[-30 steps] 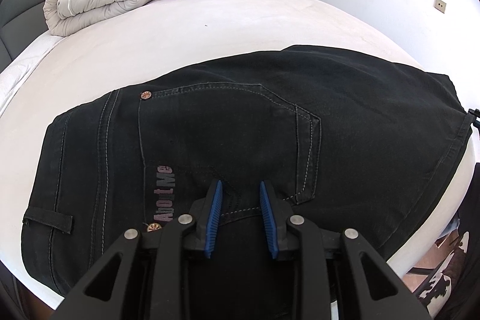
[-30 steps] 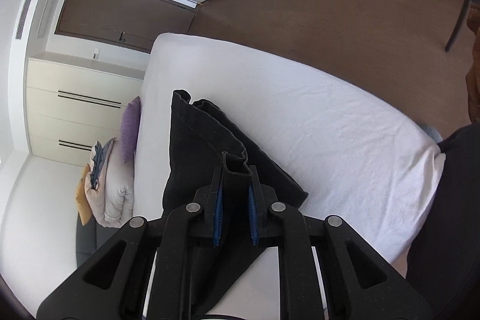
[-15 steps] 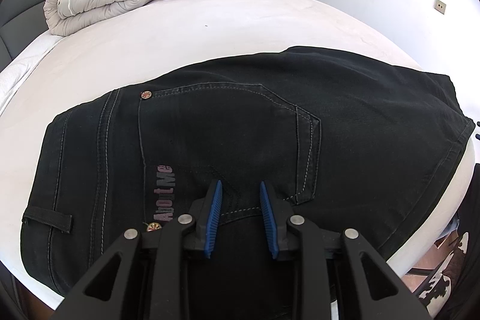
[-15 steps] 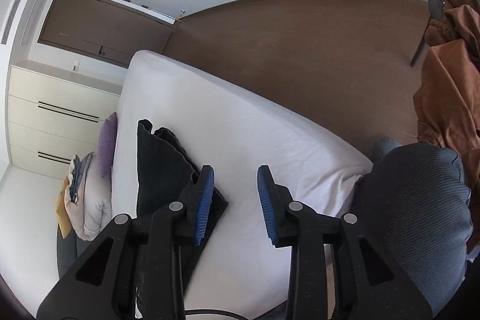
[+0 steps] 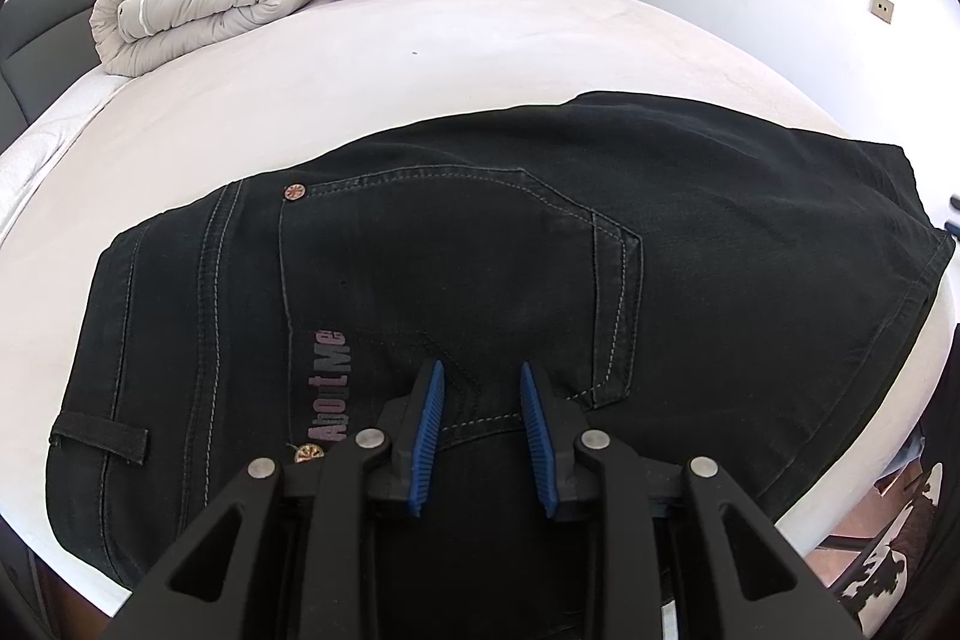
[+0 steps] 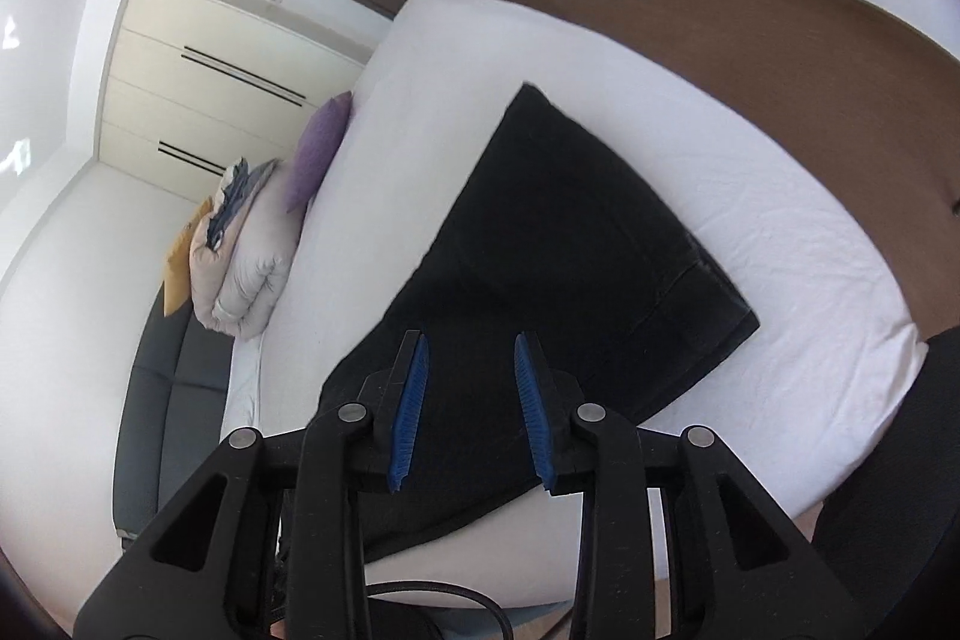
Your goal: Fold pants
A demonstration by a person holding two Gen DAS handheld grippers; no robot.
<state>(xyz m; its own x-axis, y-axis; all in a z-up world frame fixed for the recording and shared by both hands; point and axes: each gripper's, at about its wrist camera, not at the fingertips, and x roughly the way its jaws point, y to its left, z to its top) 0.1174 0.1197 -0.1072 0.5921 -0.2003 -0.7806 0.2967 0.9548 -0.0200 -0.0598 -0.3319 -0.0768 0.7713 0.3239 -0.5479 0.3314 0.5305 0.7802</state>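
The right gripper (image 6: 471, 403) has let go and is hovering wide; the left gripper (image 5: 482, 427), parted, is pressing the pants (image 5: 480, 268). The fold could be springing open near the bed (image 6: 810, 244) edge.

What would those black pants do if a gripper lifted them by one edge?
The pants would probably droop rather than hold shape; they lie limp and flat on the bed. The thick stitched seams suggest denim, so likely heavyish. Folded layers might slide apart.
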